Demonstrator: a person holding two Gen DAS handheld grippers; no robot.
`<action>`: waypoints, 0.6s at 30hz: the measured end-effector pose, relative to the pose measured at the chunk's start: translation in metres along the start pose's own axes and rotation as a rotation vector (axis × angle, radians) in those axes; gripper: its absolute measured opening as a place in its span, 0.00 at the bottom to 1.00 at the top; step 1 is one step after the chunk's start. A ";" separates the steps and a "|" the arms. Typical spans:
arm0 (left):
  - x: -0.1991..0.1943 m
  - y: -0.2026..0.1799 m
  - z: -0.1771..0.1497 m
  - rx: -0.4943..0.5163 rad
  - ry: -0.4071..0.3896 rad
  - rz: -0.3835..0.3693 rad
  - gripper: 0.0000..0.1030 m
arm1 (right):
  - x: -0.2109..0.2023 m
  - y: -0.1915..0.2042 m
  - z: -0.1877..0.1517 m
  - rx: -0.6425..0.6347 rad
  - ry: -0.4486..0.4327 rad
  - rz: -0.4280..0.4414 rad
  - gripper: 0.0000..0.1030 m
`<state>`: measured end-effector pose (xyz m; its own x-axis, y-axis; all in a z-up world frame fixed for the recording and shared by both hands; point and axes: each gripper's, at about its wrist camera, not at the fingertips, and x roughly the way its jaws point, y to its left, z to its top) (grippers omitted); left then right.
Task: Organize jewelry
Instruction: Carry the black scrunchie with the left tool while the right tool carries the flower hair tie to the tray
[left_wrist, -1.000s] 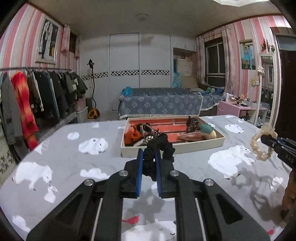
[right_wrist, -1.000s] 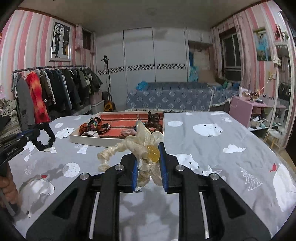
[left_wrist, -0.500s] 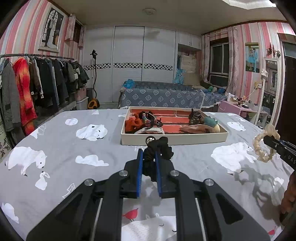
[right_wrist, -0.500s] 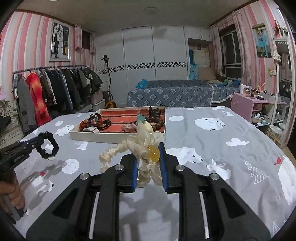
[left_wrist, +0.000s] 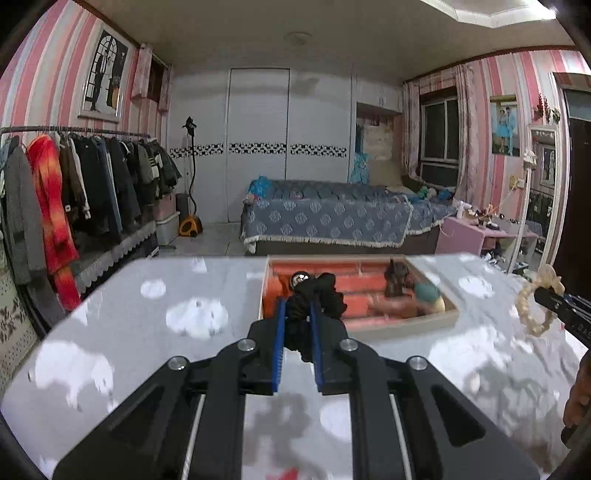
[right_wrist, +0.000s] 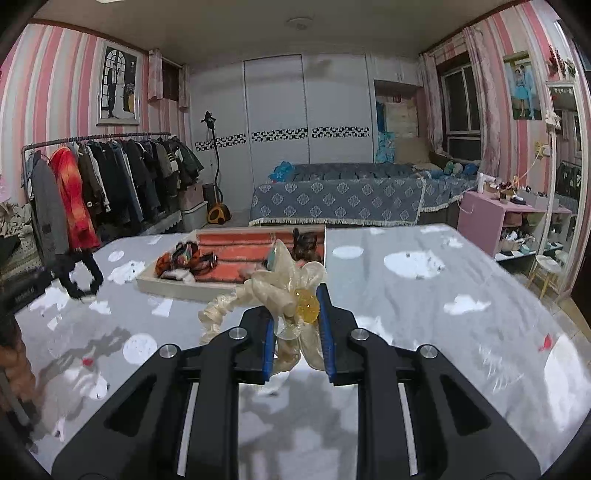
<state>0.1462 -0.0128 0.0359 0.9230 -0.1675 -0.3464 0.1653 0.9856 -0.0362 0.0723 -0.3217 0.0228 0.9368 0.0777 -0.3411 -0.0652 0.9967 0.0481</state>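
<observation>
Black fabric scrunchie (left_wrist: 314, 299) is sitting clamped in my left gripper (left_wrist: 297, 325); my right gripper (right_wrist: 295, 314) is pinching the cream ribbon scrunchie (right_wrist: 273, 295). Both are waiting before the half-filled orange-lined tray (right_wrist: 236, 254).

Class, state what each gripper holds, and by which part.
Left gripper: black fabric scrunchie, pinched across its band. Right gripper: cream ribbon-bow hair tie, gripped at its amber-bead centre.

The black scrunchie (left_wrist: 314, 295) hid the tray's (left_wrist: 406, 326) near-left compartments; tray contents blurred, perhaps hair ties; the right gripper (left_wrist: 546, 297) was cut off at the frame's edge.
</observation>
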 end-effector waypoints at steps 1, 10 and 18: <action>0.004 0.002 0.008 -0.001 -0.006 -0.005 0.13 | 0.001 -0.002 0.007 0.009 -0.002 0.010 0.21; 0.083 -0.003 0.056 -0.007 0.009 -0.059 0.13 | 0.075 -0.011 0.073 0.007 0.042 0.074 0.22; 0.192 0.008 0.028 -0.040 0.137 -0.064 0.13 | 0.188 -0.010 0.077 -0.014 0.134 0.022 0.22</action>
<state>0.3347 -0.0382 -0.0049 0.8546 -0.2281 -0.4665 0.2060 0.9736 -0.0986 0.2760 -0.3192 0.0307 0.8809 0.1013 -0.4624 -0.0911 0.9949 0.0445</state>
